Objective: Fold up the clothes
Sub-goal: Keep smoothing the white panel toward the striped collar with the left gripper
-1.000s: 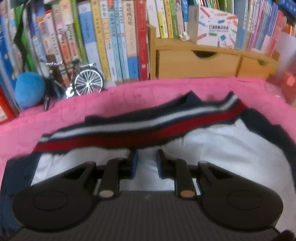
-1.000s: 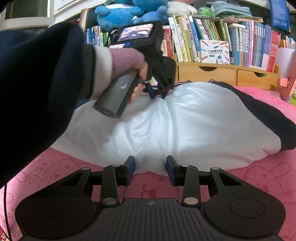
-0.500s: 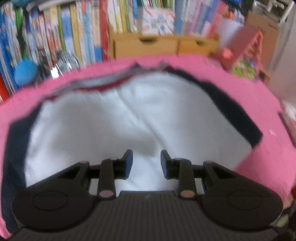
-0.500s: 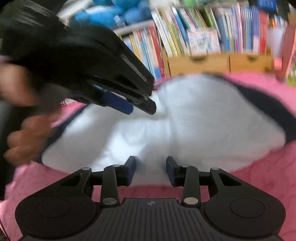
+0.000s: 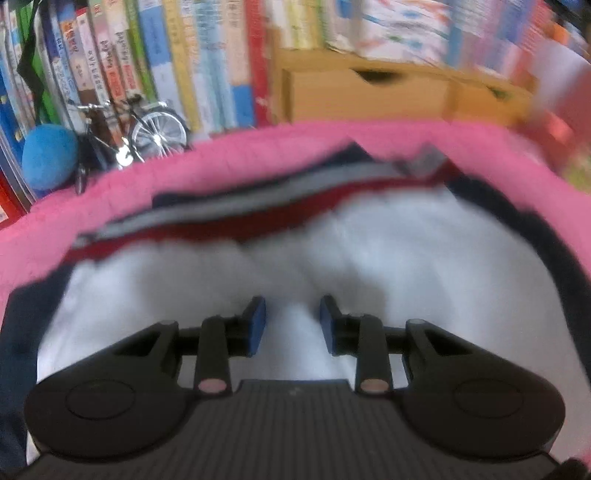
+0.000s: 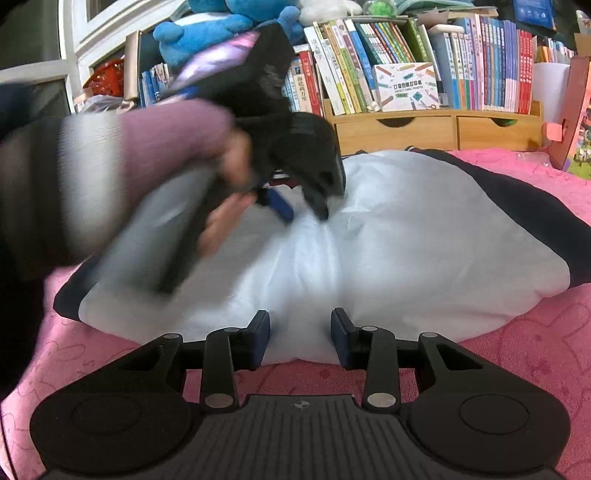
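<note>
Books [image 6: 424,74] fill the shelves along the back wall, with a blue plush toy [image 6: 221,18] lying on top and a wooden drawer unit [image 6: 436,127] standing below them at the far edge of the work surface. That surface is covered by a pink blanket [image 6: 535,350] that spreads across the whole foreground. On the blanket lies the garment [image 6: 406,258], folded with its white lining uppermost, dark navy sleeves showing along both sides and a band of grey and red stripes along its far edge. A person's hand [image 6: 221,206], in a mauve cuff under a dark sleeve, holds the left gripper [image 6: 306,206] tilted down over the middle of the garment; its fingers stand apart with nothing between them, and their tips look close to the cloth, though motion blur makes it hard to say whether they touch. The right gripper [image 6: 300,341] hovers at the near hem, its blue-padded fingers likewise spread and empty, with the white edge showing between them. Beside the books on the left stand a small model bicycle [image 5: 136,129] and a blue ball [image 5: 50,155].
</note>
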`<state>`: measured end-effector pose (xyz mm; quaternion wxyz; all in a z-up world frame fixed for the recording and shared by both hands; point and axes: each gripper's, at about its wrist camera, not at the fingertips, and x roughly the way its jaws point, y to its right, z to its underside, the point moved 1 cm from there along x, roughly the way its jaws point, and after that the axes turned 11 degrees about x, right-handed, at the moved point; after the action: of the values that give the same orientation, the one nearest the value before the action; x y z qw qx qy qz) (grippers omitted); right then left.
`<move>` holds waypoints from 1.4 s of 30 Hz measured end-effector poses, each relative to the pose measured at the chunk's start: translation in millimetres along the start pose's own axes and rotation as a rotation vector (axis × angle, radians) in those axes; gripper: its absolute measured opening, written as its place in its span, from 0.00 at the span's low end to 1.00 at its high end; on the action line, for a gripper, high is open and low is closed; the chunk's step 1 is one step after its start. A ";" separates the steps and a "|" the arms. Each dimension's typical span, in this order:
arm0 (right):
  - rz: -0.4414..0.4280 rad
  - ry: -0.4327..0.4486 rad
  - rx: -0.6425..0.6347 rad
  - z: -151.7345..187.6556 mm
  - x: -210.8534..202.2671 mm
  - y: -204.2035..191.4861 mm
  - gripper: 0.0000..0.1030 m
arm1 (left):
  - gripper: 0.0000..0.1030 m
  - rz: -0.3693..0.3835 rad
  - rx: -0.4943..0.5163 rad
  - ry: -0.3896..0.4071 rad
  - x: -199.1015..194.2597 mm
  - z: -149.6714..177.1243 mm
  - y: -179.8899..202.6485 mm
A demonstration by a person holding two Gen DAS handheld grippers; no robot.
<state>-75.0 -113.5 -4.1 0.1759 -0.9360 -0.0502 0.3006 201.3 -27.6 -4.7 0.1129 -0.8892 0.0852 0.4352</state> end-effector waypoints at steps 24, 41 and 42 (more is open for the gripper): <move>-0.027 -0.002 0.021 -0.9 -3.1 1.2 0.36 | 0.31 0.033 0.090 0.034 -70.6 24.9 12.1; -0.033 -0.006 0.016 -1.4 -3.9 0.5 0.36 | 0.33 -0.085 -0.065 0.001 5.0 -15.6 -23.3; -0.034 -0.006 0.017 -1.2 -4.2 0.6 0.36 | 0.32 -0.088 -0.079 0.000 4.0 -17.3 -25.2</move>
<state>-77.8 -115.2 -1.1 0.1886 -0.9326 -0.0642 0.3008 223.1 -8.4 5.6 0.0969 -0.8957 0.0289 0.4330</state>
